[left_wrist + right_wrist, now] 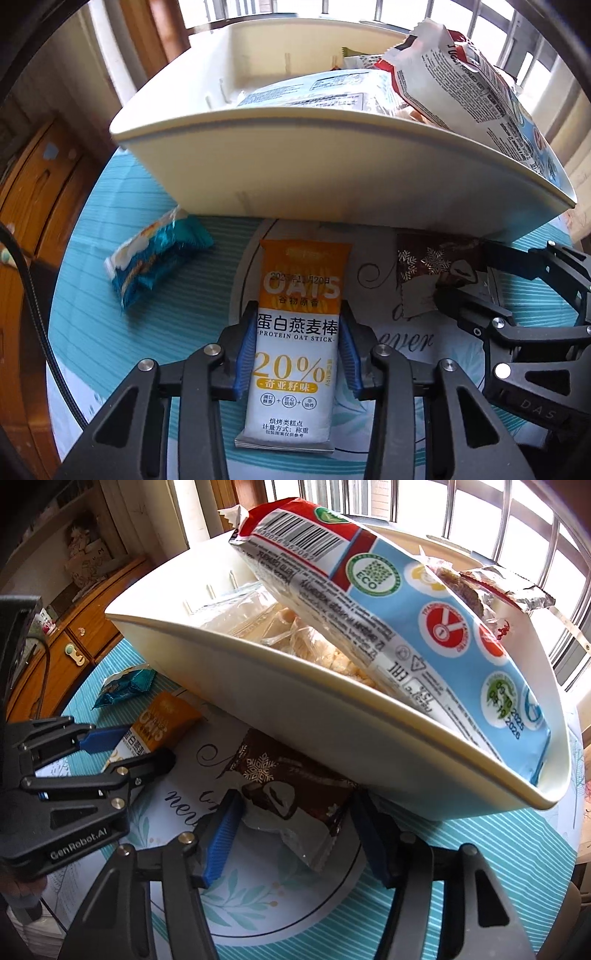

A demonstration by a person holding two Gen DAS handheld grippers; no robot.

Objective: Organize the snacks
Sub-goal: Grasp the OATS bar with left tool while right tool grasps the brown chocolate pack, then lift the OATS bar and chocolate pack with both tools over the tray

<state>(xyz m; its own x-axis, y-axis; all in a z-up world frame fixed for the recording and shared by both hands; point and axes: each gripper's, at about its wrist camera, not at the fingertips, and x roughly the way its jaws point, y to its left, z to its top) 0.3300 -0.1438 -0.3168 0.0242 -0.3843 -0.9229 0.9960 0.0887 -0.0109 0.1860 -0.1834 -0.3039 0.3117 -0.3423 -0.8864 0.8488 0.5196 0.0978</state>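
My left gripper (pixel 298 325) is shut on an orange and white oat stick packet (pixel 299 332), which lies on the table in front of a cream bin (pixel 295 177). That gripper also shows in the right wrist view (pixel 129 746), with the oat stick (pixel 162 727) between its fingers. My right gripper (pixel 295 808) is open around a brown snowflake snack packet (pixel 295 794), with its pads apart from the wrapper. The brown packet (pixel 436 266) lies at the bin's foot. The bin (pixel 332 738) holds a big blue and red snack bag (pixel 406 627) and several other packets.
A teal snack packet (pixel 159 258) lies on the striped teal tablecloth to the left, also in the right wrist view (pixel 125 686). A wooden cabinet (pixel 33 192) stands left of the table. Window bars (pixel 517 535) run behind the bin.
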